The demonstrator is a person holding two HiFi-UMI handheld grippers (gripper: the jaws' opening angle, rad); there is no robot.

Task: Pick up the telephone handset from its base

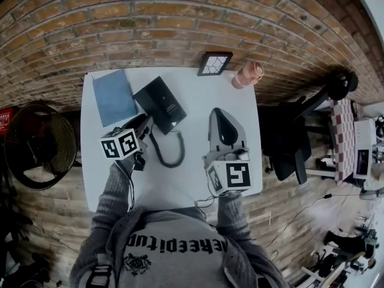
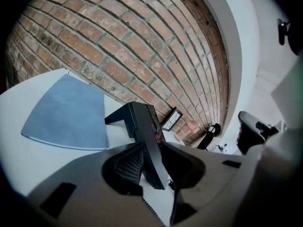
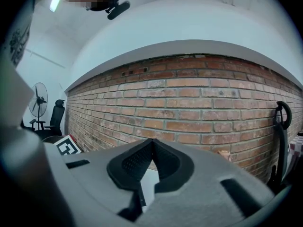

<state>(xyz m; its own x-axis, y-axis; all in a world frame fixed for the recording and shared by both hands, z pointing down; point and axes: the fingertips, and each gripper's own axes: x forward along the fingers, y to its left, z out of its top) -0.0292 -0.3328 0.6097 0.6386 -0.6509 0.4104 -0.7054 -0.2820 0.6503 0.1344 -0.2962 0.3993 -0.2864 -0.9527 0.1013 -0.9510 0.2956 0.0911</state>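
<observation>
The black telephone base (image 1: 161,104) lies on the white table (image 1: 192,173), just right of a blue notebook. My left gripper (image 1: 143,126) is shut on the black handset (image 2: 150,145), which stands edge-on between the jaws in the left gripper view (image 2: 150,150). In the head view the handset (image 1: 140,129) sits off the base, at its near left corner. Its black cord (image 1: 170,153) loops over the table toward me. My right gripper (image 1: 217,113) hovers over the table's right half, jaws shut with nothing in them (image 3: 152,144).
A blue notebook (image 1: 113,96) lies at the table's far left. A small picture frame (image 1: 214,63) and a pinkish figure (image 1: 248,75) stand against the brick wall. An office chair (image 1: 288,138) is to the right and a fan (image 1: 37,146) to the left.
</observation>
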